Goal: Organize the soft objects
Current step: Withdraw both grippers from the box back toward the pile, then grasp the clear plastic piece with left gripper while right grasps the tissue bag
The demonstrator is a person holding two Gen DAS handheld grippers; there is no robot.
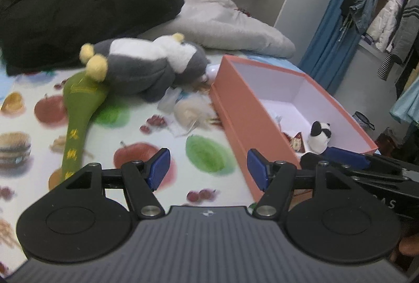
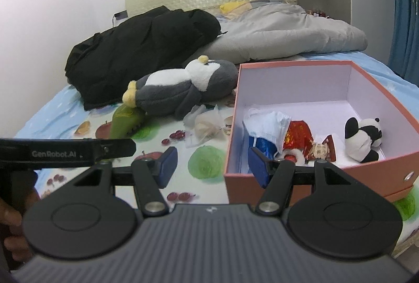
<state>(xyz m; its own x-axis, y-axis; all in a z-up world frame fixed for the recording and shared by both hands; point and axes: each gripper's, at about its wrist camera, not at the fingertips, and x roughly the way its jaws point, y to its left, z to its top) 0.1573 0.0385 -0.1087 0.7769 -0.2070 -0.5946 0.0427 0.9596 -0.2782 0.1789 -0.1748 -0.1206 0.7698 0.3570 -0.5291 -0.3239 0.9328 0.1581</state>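
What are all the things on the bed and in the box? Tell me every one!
box: one, pink outside, white inside, on the bed, open.
panda toy: one, black and white, inside the box.
face mask: one, white, inside the box.
red doll: one, inside the box, beside the mask.
penguin plush: one, grey and white, lying left of the box.
green plush stick: one, under the penguin's yellow feet.
black coat: one, behind the penguin.
grey quilt: one, near the headboard.
left gripper: open, empty.
right gripper: open, empty.
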